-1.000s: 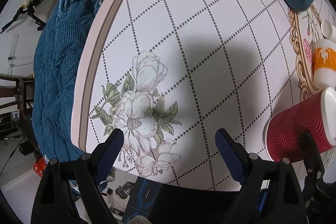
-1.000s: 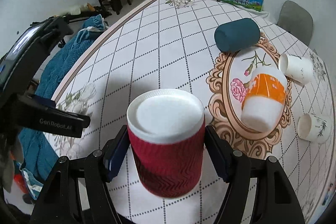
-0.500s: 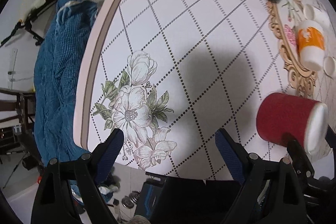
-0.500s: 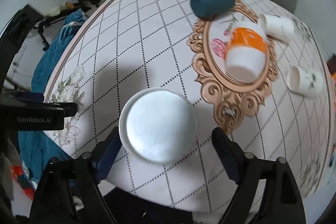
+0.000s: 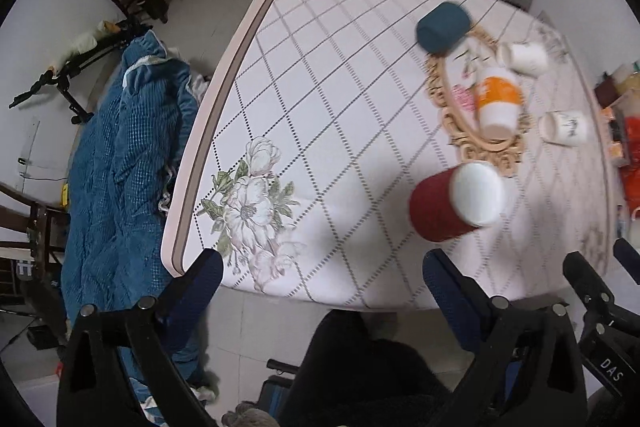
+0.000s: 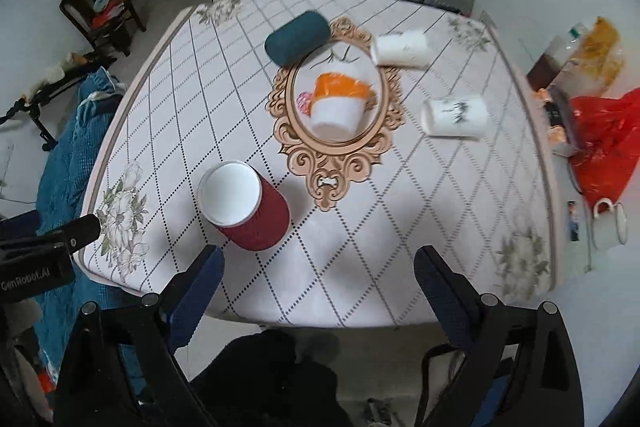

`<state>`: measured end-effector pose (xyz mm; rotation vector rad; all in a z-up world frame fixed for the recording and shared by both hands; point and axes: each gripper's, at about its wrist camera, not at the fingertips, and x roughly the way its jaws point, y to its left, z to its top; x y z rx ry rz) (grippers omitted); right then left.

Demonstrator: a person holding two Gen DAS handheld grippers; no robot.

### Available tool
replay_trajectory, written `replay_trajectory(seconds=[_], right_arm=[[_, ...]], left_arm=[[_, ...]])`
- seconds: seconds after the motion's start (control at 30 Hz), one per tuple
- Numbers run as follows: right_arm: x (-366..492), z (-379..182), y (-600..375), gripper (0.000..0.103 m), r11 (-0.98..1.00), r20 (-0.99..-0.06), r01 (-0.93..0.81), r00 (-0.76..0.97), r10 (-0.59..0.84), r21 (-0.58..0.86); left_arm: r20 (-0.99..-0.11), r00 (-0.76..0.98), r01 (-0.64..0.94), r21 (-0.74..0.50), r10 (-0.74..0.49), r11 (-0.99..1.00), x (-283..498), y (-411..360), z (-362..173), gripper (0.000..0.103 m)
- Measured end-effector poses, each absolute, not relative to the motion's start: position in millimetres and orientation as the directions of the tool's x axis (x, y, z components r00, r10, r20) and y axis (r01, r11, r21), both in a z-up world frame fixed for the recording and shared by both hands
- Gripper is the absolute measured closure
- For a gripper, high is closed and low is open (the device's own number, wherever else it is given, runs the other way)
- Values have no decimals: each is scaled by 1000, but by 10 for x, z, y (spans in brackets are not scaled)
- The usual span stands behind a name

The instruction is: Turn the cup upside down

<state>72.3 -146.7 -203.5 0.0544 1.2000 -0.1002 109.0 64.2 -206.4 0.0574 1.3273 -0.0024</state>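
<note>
A red ribbed paper cup point(image 6: 246, 205) stands upside down on the tablecloth near the front edge, its white bottom facing up. It also shows in the left wrist view point(image 5: 452, 203). My right gripper point(image 6: 318, 275) is open and empty, pulled back above the table's front edge, clear of the cup. My left gripper point(image 5: 322, 281) is open and empty, held back over the front left corner of the table.
An orange-and-white cup point(image 6: 338, 103) stands inverted on the oval motif. A dark teal cup point(image 6: 298, 37) and two white cups point(image 6: 400, 49) point(image 6: 454, 117) lie on their sides. Bags and a mug point(image 6: 608, 223) sit at the right edge. A blue quilt point(image 5: 120, 167) lies on the left.
My right gripper let go of the red cup, which now stands inverted on the table. Both grippers pulled back and up from the table.
</note>
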Motion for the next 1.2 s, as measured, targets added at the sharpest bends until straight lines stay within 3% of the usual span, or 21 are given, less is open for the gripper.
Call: replay_trajectory(seconds=[0.6,1.2], right_arm=[[-487,-327,-1544,5,997,-811,79,583,-48,-2],[-1145,340,-1674,5,996,-749,85,660,-56,1]], left_arm=[[-852,523,65,29,-9,997,5,433,-514,1],[-801,598,64,13,-28,998,-550,391,-12,1]])
